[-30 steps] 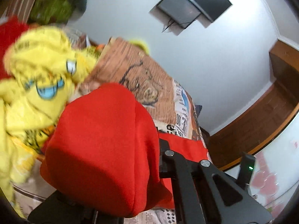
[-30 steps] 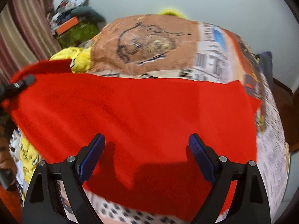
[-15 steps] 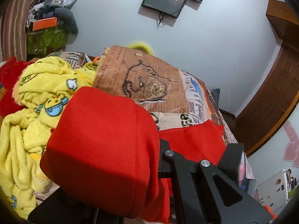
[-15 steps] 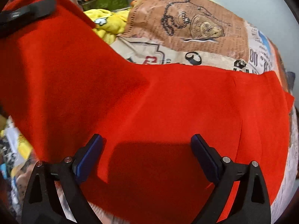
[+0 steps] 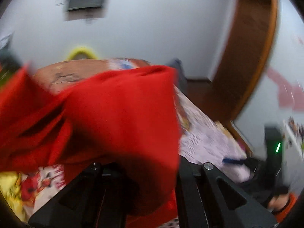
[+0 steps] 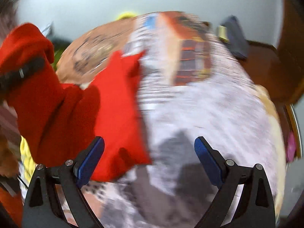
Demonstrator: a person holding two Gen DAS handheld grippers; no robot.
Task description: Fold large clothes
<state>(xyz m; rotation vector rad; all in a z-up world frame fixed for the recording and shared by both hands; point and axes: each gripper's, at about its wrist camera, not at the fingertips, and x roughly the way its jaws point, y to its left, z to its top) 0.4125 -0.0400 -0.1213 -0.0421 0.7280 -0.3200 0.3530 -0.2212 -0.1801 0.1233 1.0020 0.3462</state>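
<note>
— What are the left tongs (image 5: 140, 172) doing?
— They are squeezed shut on the red cloth (image 5: 117, 114). It hangs over them, lifted off the bed (image 6: 209, 114).
— And the right tongs (image 6: 149, 158)?
— Wide apart, holding nothing. The red cloth lies just past their left finger (image 6: 89, 159).
— What's farther back?
— The bed's picture cover, then a white wall (image 5: 161, 28). It's all blurry.

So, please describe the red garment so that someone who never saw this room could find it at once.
Start from the bed, whose cover carries a newspaper-like print. On its left part, seen from the right wrist, lies the red garment; one end is lifted, draped over the left gripper. It is the only plain bright-red cloth, unlike the yellow fabric beside it.
</note>
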